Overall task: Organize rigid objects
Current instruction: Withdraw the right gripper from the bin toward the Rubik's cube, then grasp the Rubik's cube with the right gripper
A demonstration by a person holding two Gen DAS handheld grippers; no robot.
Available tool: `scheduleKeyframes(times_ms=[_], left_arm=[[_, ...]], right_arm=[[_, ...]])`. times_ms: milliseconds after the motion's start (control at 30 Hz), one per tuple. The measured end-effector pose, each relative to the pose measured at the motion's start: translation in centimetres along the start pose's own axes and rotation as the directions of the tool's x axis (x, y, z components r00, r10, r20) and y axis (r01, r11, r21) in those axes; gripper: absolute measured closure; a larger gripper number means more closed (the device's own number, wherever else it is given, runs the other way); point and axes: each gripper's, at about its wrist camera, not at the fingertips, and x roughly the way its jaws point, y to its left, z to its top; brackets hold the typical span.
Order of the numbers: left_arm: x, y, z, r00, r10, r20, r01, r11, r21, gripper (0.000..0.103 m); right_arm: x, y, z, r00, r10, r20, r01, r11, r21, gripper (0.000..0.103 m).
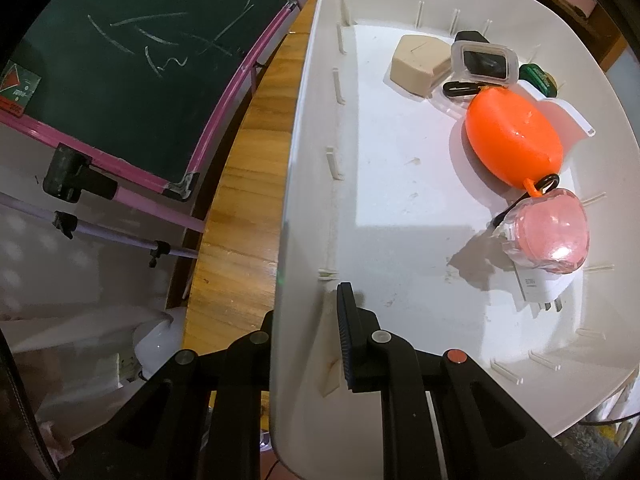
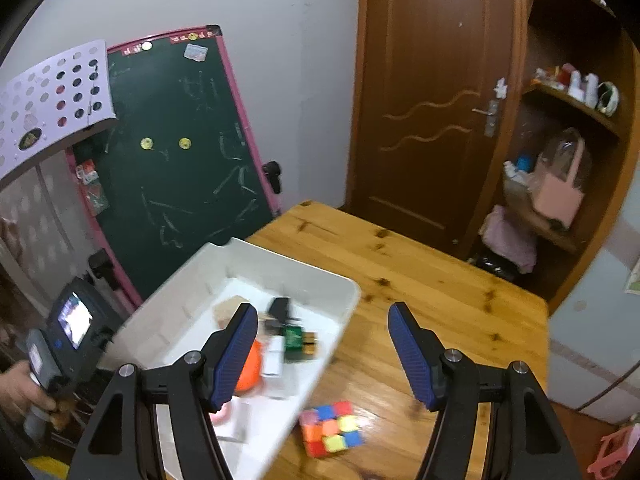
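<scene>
- White plastic bin point(image 1: 304, 184) fills the left wrist view; left hand-held gripper point(image 1: 308, 328) nearly closed, clamped on the bin's near wall, one finger inside, one outside.
- Inside the bin, along the far side: beige block point(image 1: 418, 65), small clear box point(image 1: 484, 60), green item point(image 1: 538, 78), orange oval case point(image 1: 514, 136), pink case in clear shell point(image 1: 550, 236), white charger plug point(image 1: 540, 290).
- Wooden counter point(image 1: 240, 184) under the bin; chalkboard point(image 1: 132, 64) beyond its edge.
- Right wrist view, some blur: right hand-held gripper point(image 2: 322, 354) with jaws standing wide apart, nothing between the pads.
- Bin point(image 2: 188, 300) sits at the counter's point(image 2: 420, 280) left edge, contents bunched inside.
- Colour-tiled puzzle cube point(image 2: 332, 428) lies on the counter just beside the bin's near right wall, outside it.
- Person's hand point(image 2: 20, 390) at left grips the other gripper's handle.
- Brown door point(image 2: 432, 100) behind.
</scene>
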Motion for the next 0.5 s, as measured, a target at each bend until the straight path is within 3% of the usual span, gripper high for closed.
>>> scheduleKeyframes(times_ms=[67, 267, 500], left_arm=[[0.0, 0.0, 0.0, 1.000, 0.003, -0.003, -0.003, 1.000, -0.001, 0.087], [0.1, -0.1, 0.1, 1.000, 0.017, -0.011, -0.017, 1.000, 0.001, 0.087], [0.2, -0.2, 0.0, 0.999, 0.032, -0.023, -0.032, 0.999, 0.004, 0.087]], right_arm=[[0.0, -0.5, -0.6, 1.000, -0.016, -0.010, 0.016, 1.000, -0.016, 0.028], [1.8, -2.3, -3.9, 0.994, -0.072, -0.081, 0.068, 0.997, -0.045, 0.028], [4.1, -4.2, -8.3, 0.985, -0.013, -0.171, 0.014, 1.000, 0.002, 0.028]])
